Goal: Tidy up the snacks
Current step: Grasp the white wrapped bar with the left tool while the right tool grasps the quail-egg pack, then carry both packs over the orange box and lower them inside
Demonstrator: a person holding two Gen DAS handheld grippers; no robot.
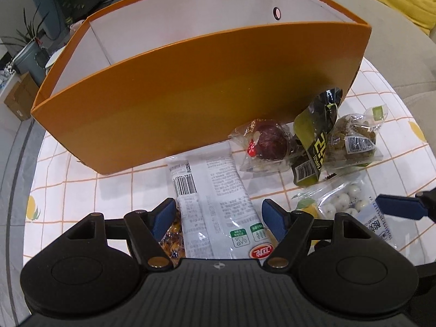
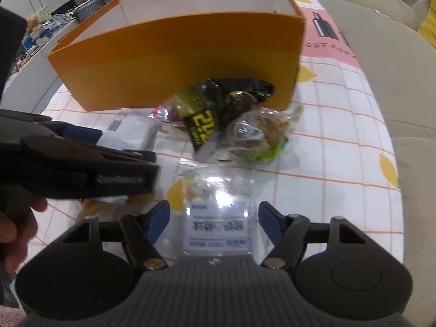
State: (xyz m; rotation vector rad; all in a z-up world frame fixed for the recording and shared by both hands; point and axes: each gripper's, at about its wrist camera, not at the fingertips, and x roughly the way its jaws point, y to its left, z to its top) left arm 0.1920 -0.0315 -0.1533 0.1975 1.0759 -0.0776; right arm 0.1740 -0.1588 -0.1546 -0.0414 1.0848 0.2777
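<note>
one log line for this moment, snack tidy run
left gripper: open over white packet | right gripper: open over clear bag | orange box: no snacks seen inside

Bright indoor light, fisheye bending at the edges; right wrist view blurred, probably motion, with glare on clear packet (image 2: pixel 218 190).

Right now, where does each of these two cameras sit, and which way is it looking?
Left wrist view: rides on the left tongs, looking down past open blue fingers at a white snack packet.
Right wrist view: rides on the right tongs, open over a clear labelled bag; the left tongs and a hand show at left.
Both share the orange box, the black-and-yellow packet and the checked tablecloth.
</note>
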